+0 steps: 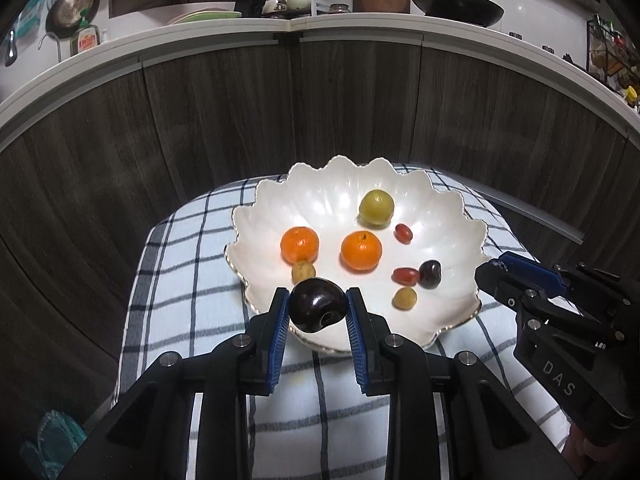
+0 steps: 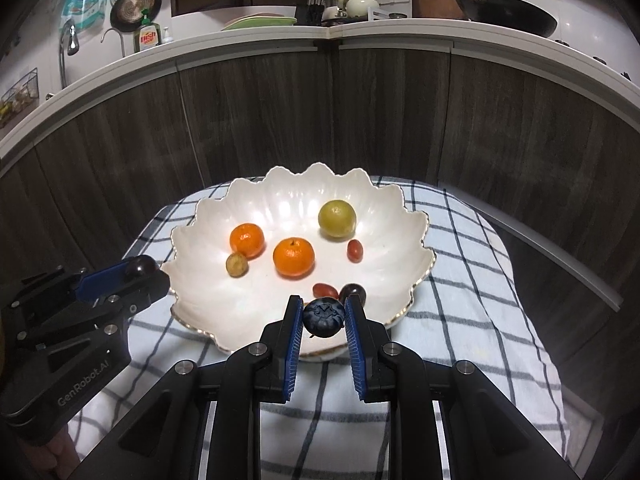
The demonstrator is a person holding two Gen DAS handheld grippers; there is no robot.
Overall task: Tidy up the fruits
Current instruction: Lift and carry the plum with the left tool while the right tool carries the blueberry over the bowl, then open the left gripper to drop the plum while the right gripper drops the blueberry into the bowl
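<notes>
A white scalloped bowl point(image 2: 416, 236) with a gilt rim sits on a checked cloth point(image 2: 472, 288). In it lie two mandarins point(image 2: 293, 258) point(image 2: 247, 239) close together, a yellow-green round fruit point(image 2: 337, 218) behind them, two red grape tomatoes point(image 2: 354, 250) point(image 1: 405, 275), a dark cherry point(image 1: 430, 274) touching one tomato, and two small tan fruits point(image 2: 236, 264) point(image 1: 404, 298), perhaps longans. A glossy dark cherry point(image 1: 318, 311) is pinched between blue pads above the near rim; a blueberry point(image 2: 324, 317) likewise, crown facing the camera.

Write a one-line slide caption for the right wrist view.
Right gripper holds a blueberry over the scalloped bowl of mixed fruit; left gripper grips a dark cherry alongside.
</notes>
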